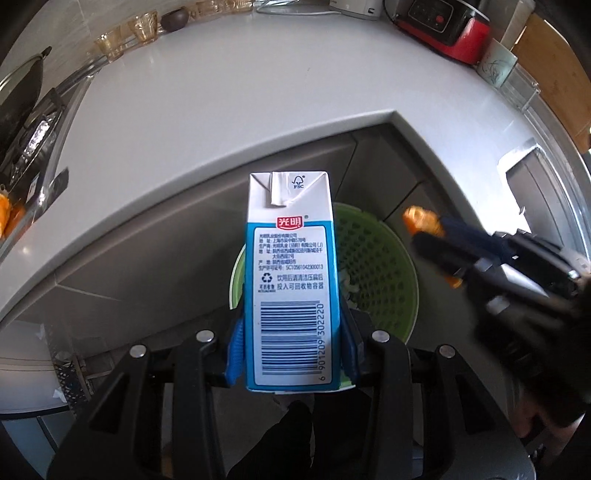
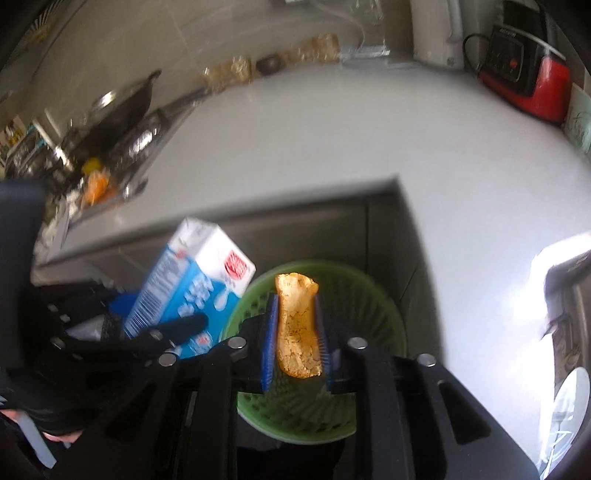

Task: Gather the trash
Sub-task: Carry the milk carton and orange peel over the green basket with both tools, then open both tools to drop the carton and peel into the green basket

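My left gripper (image 1: 291, 325) is shut on a blue and white milk carton (image 1: 291, 266), its blue pads pressing on both sides near the barcode. The carton hangs upright over a green perforated basket (image 1: 373, 266) that stands on the floor in the counter's inner corner. In the right wrist view an orange peel (image 2: 297, 332) lies between the blue pads of my right gripper (image 2: 295, 301), whose jaws stand a little apart, above the same basket (image 2: 354, 295). The carton (image 2: 199, 280) and left gripper (image 2: 155, 317) show at its left. Pale scraps lie in the basket.
A white L-shaped countertop (image 1: 229, 122) wraps around the corner, with grey cabinet fronts (image 1: 155, 258) below. On it stand a red and black appliance (image 1: 443, 26), a mug (image 1: 496, 68) and several glass cups (image 1: 110, 42). A wok (image 2: 122, 107) sits on the stove at the left.
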